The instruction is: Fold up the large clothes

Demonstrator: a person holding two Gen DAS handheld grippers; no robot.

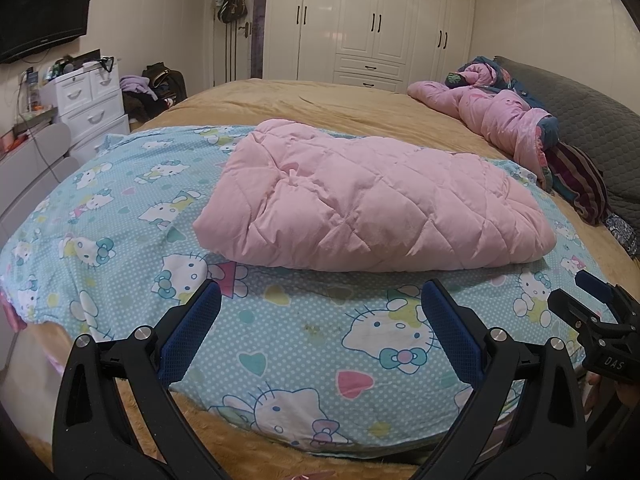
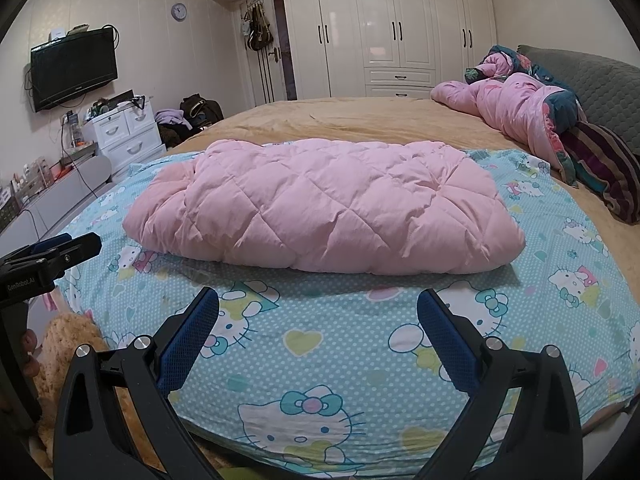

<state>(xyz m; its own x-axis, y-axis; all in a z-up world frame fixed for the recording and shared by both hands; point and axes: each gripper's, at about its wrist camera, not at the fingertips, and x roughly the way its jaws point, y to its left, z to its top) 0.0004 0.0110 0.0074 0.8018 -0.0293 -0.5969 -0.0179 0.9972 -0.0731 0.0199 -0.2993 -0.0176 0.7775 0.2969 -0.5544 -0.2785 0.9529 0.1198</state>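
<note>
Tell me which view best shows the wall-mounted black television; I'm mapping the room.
The right wrist view: the wall-mounted black television appears whole, screen and frame. The left wrist view crops it at the frame's corner.

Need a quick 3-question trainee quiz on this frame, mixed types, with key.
1. True or false: the left gripper holds the pink coat.
2. The coat lies on: A) the bare tan blanket, B) the cartoon-print sheet, C) the white drawers.
3. Fill in: the right gripper is ___ (open/shut).

Key: 1 false, both grippers are open and short of the coat; 2 B; 3 open.
</note>
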